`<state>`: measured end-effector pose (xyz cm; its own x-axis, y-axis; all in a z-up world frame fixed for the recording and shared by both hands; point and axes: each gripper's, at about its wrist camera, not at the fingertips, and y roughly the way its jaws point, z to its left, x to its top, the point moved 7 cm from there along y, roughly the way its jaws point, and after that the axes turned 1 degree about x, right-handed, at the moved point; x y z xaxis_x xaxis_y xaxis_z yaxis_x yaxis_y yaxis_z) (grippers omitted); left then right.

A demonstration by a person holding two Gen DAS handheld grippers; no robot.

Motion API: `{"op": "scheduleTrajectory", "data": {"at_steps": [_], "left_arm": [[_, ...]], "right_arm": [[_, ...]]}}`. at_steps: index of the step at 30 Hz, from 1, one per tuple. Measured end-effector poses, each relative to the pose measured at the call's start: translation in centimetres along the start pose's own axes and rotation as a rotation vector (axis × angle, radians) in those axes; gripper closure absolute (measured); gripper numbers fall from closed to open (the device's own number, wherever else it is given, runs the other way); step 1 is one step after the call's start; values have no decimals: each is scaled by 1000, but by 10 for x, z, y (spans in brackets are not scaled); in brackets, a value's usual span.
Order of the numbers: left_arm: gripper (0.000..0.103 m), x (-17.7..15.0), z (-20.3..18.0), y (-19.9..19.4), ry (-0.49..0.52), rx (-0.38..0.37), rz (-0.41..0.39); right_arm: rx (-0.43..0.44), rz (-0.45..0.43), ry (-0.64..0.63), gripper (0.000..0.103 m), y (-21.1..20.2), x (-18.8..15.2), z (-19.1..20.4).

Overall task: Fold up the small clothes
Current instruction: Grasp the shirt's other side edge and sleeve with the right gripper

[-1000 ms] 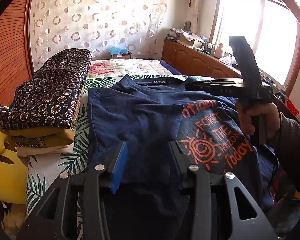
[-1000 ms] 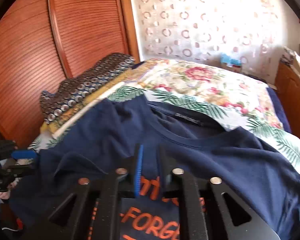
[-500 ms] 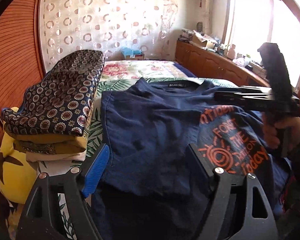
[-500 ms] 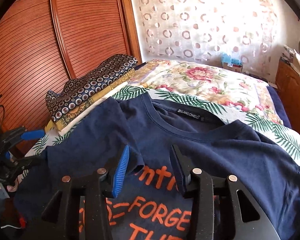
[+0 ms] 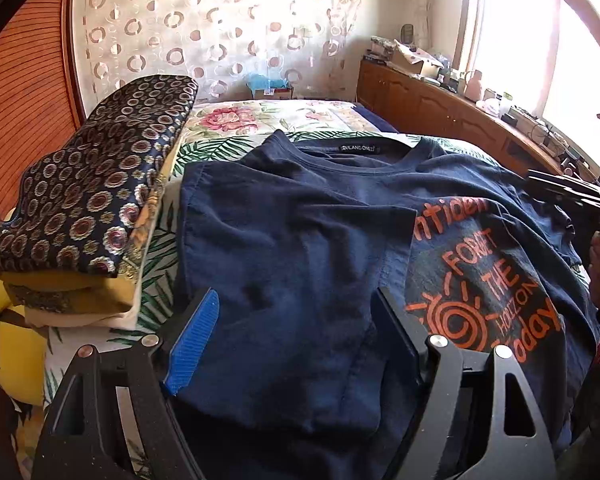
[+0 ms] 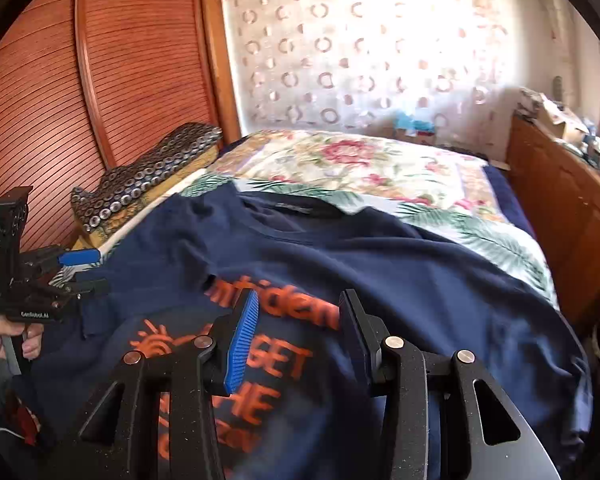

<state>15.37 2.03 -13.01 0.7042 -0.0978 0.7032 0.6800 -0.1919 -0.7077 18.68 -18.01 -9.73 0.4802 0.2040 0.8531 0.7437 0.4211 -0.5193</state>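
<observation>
A navy T-shirt (image 5: 300,240) with orange print lies face up on the bed, its left side folded inward over part of the lettering. My left gripper (image 5: 298,312) hovers open over the folded part near the hem, nothing between its pads. In the right wrist view the T-shirt (image 6: 400,272) spreads below my right gripper (image 6: 300,308), which is open above the orange words and holds nothing. The left gripper (image 6: 88,271) shows there at the shirt's left edge, held in a hand. The right gripper (image 5: 564,188) sits at the far right of the left wrist view.
A pile of folded clothes (image 5: 92,184), topped by a dark circle-patterned piece, lies left of the shirt, also in the right wrist view (image 6: 148,176). The floral bedspread (image 5: 260,116) stretches behind. A wooden cabinet (image 6: 560,208) runs along the right; a slatted wardrobe door (image 6: 100,80) stands left.
Both grippers have opened wider and let go of the shirt fabric. The right gripper has slid to the right across the shirt; the left has pulled back slightly toward the hem.
</observation>
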Motion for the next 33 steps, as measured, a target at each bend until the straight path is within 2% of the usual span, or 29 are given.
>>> {"op": "scheduleTrajectory", "data": {"at_steps": [8, 11, 20, 26, 33], "left_arm": [[24, 2, -9, 17, 25, 7, 44], [24, 0, -12, 25, 26, 2, 65], [24, -3, -12, 34, 23, 9, 102], [20, -5, -17, 38, 47, 24, 118], [14, -6, -19, 41, 60, 23, 129]], "right_arm": [[-85, -12, 57, 59, -41, -28, -30], [-105, -1, 96, 52, -52, -41, -41], [-246, 34, 205, 52, -81, -79, -77], [-314, 60, 258, 52, -97, -92, -91], [-331, 103, 324, 51, -91, -89, -91]]}}
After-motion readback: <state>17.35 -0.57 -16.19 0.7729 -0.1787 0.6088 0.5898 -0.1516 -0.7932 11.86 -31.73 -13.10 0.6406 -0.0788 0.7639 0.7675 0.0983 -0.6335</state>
